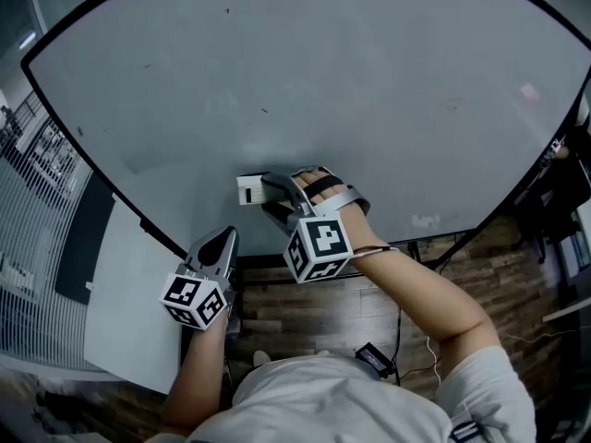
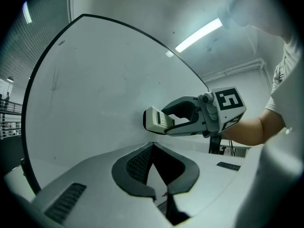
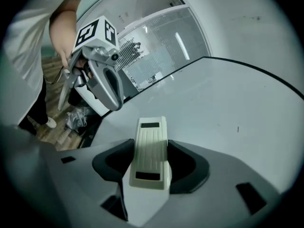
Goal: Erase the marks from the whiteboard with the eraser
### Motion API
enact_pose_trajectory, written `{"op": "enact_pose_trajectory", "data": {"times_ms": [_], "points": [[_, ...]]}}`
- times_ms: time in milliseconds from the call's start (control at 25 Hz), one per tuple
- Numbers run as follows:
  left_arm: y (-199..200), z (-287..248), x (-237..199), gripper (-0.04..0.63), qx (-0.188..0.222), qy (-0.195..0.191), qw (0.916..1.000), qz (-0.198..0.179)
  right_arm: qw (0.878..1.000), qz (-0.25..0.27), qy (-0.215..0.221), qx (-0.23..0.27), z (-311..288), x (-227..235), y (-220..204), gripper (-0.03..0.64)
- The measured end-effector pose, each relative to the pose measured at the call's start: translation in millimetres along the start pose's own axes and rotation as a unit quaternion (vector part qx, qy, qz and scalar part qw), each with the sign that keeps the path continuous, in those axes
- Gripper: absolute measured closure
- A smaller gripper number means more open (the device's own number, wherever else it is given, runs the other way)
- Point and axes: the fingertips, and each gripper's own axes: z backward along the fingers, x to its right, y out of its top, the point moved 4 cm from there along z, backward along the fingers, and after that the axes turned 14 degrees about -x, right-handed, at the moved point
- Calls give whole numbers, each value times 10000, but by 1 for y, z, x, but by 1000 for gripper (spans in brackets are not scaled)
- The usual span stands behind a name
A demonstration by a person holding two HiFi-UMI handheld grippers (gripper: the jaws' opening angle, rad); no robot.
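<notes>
While my right tongs (image 1: 269, 195) are clenched on the cream eraser (image 3: 151, 148), its face sits against the whiteboard (image 1: 305, 72) just left of the frame's centre in the head view, a little above the board's black lower edge. My left tongs (image 1: 225, 241) are closed on nothing and hang at lower left of that view, near the same edge and clear of the eraser. To my eye the board is nearly clean: I can pick out only a small dark fleck (image 1: 264, 111) above the eraser and a faint smudge (image 1: 425, 221) toward the lower right. The step in hand looks like a mop-up pass. I judge it goes best with the eraser held flat so its whole felt face bears on the board, with steady pressure and overlapping strokes carried out to those two spots, and with the grip firm enough that the block does not twist between the pads. Beyond the board, a wood-plank floor (image 1: 305, 307) fills the bottom of the head view, a metal grille (image 1: 28, 155) runs down the left edge, and a ceiling light strip (image 2: 199, 33) glows at upper right in the left gripper view.
</notes>
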Motion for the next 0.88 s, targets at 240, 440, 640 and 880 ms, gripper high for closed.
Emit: {"op": "enact_pose_trajectory", "data": {"times_ms": [240,440,640,880], "points": [[-24,22,-1,588,-60,-218,9995,216,9706,-2072,887,844,28,-42,20,387],[-27,62,1,588,214,-71,9991,355,9404,-3174,583,1077,65,-91,49,387],[-28,104,7,588,579,-92,9980,234,8854,-4374,648,1434,85,-121,79,387],[-45,144,12,588,565,-372,9973,283,8597,-4860,392,1520,99,-141,111,387]]}}
